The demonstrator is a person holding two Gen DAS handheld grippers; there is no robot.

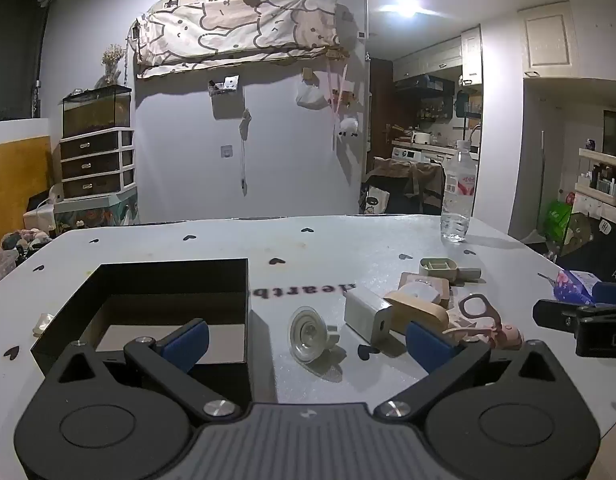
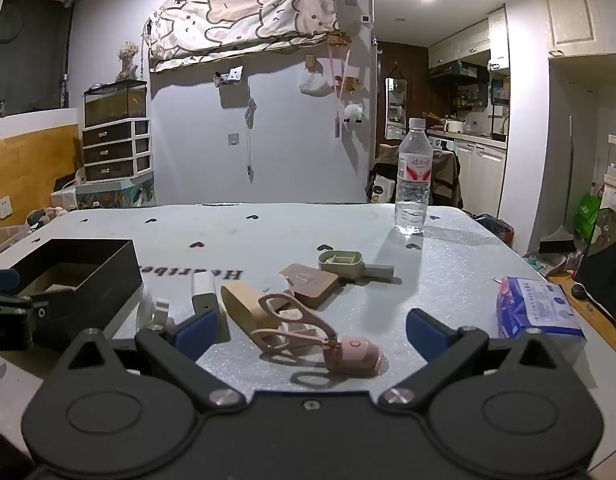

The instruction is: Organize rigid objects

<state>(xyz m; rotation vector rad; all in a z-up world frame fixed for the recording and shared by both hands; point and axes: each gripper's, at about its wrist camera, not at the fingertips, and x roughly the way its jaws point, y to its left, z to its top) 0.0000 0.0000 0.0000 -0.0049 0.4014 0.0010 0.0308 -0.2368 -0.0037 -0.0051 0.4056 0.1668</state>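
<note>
On the surface (image 1: 348,248) before you, both grippers hang with their jaws spread wide and nothing between them. Your left gripper (image 1: 306,340) points at the clear suction cup (image 1: 308,338), which lies on its side just right of the black box (image 1: 168,300). Your right gripper (image 2: 312,330) faces the pink eyelash curler (image 2: 308,332), lying just in front of its fingertips.

Trouble is likeliest in the crowded cluster. The white charger (image 1: 366,316), the tan case (image 1: 422,314), the brown square compact (image 2: 308,282) and the curler sit touching or nearly so, and the curler's loops seem to rest against the tan case. If you close on one of them from the side, you will probably push its neighbours or drag them along. The curler is thin and open-framed with a heavier pink end, so a pinch on a loop may let it swing or slip. The suction cup is rounded and smooth and could roll or squirt out of the pads. The box wall stands tall, so a low carry could clip its rim.

Everything looks hard and small: the beige scoop (image 2: 348,264) lies apart behind the cluster, while the water bottle (image 2: 414,180) stands upright well back and the tissue pack (image 2: 536,308) lies off to the right. The box looks empty as far as you can see.
</note>
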